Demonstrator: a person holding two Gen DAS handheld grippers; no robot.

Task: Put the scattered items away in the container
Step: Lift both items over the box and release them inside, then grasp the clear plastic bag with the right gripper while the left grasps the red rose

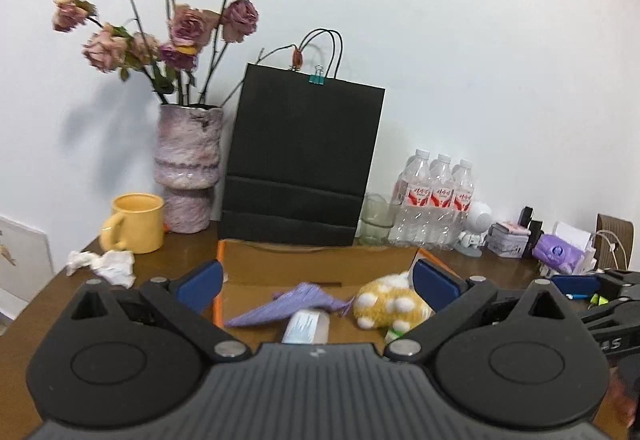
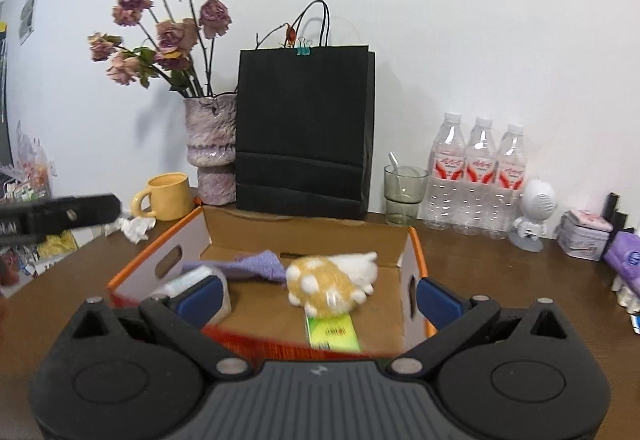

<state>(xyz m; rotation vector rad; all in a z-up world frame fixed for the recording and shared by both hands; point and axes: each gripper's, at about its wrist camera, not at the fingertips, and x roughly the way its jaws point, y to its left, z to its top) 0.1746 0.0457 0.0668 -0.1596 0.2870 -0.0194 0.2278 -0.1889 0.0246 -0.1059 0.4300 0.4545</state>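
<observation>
Here, left claw (image 1: 316,286) wide and empty, right claw (image 2: 318,296) wide, empty, above cardboard box (image 2: 414,272).

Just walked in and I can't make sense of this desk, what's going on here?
Someone is tidying loose items into an open cardboard box on the wooden table, using two hand-held grippers. The left gripper and right gripper are both open and empty, poised at the box. Inside already lie a yellow plush toy, a purple cloth, a green packet and a pale wrapped pack. A crumpled tissue remains out on the table near the yellow mug.
</observation>
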